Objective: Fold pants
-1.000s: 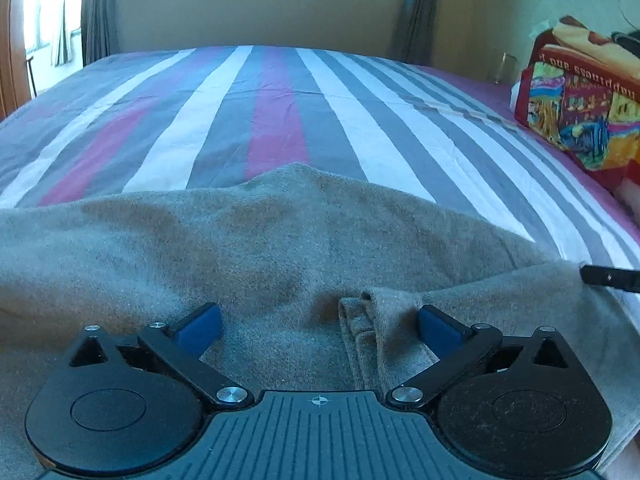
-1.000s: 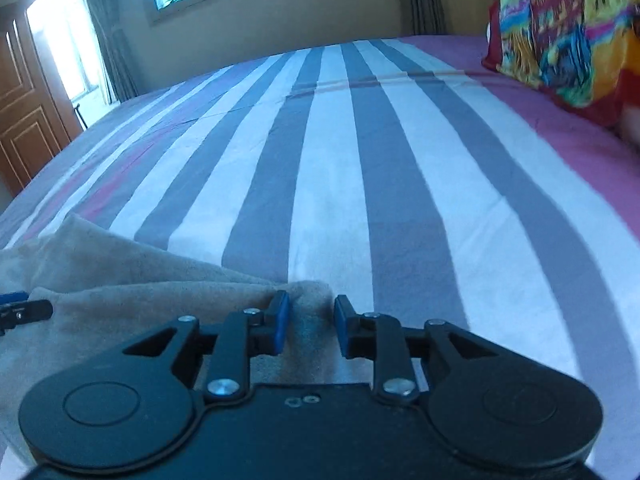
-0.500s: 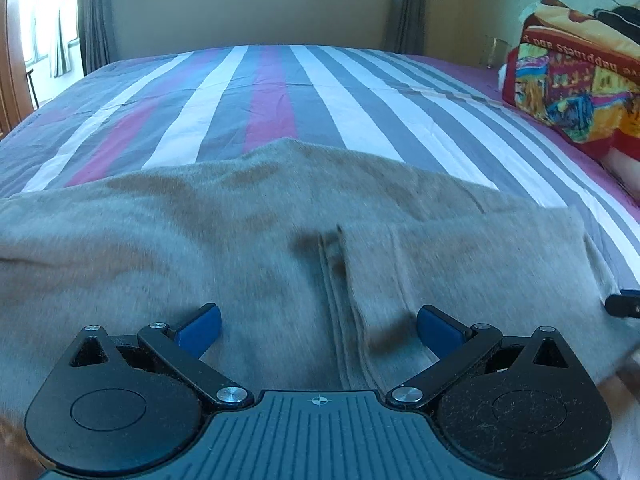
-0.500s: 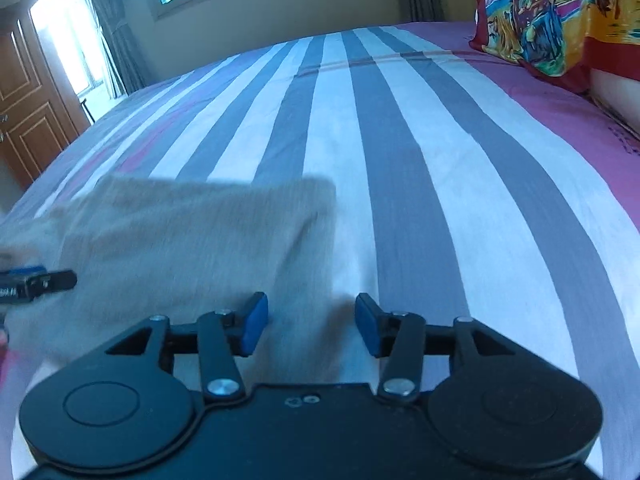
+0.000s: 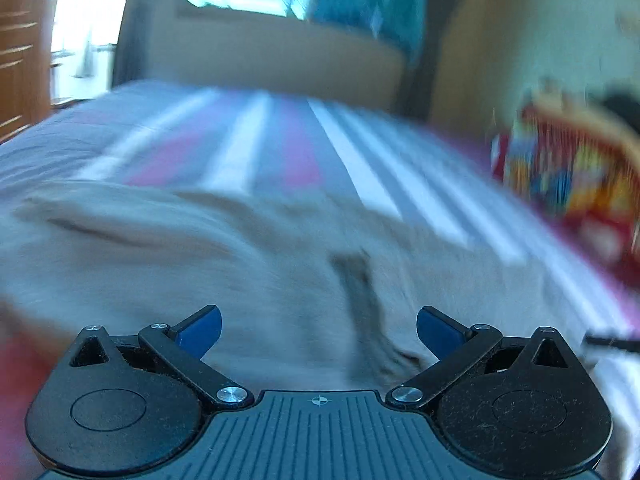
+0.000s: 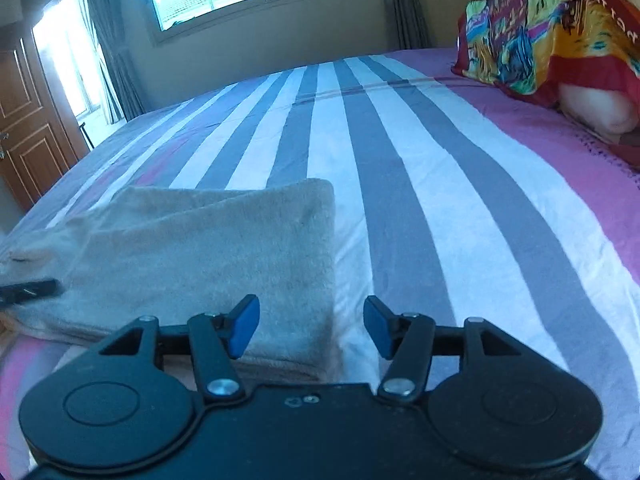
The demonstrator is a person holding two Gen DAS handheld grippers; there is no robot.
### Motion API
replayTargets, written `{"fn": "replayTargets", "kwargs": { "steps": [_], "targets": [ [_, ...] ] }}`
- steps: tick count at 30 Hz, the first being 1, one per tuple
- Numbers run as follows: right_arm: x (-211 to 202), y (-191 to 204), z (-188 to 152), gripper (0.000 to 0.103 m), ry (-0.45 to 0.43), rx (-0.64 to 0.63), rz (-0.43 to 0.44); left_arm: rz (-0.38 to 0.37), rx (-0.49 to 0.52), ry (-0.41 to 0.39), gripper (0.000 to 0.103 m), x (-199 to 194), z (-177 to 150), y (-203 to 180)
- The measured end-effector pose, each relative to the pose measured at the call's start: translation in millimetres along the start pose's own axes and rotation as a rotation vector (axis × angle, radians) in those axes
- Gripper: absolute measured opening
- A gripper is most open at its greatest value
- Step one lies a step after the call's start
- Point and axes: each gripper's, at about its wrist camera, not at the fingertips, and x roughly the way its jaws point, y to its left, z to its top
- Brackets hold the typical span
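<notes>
Both grippers hanging above folded pants on the bed.

Left wrist view, blurred: left gripper is holding its fingers spread wide, gripping nothing, over grey pants lying on the striped bed.
Right wrist view: right gripper, fingers parted and empty, is hovering at the right edge of the folded pants; bright pillow is sitting far right.

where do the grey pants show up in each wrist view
Left wrist: the grey pants fill the blurred lower middle, ahead of the open left gripper.
Right wrist: they lie folded at lower left, reaching the open right gripper.
Shared landmark: the colourful pillow at right.
</notes>
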Motion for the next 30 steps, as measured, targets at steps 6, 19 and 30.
{"fn": "replayTargets", "kwargs": {
  "steps": [6,19,30],
  "targets": [
    [-8,-6,-6,0.058,-0.01,-0.038,0.019,0.084,-0.495,-0.058,0.103,-31,-12,157],
    [-13,14,2,0.058,-0.023,-0.032,0.004,-0.272,-1.005,-0.182,0.026,53,-26,268],
    [-15,-18,15,0.059,-0.05,0.058,-0.033,-0.213,-0.693,-0.174,0.026,29,35,218]
  ]
}}
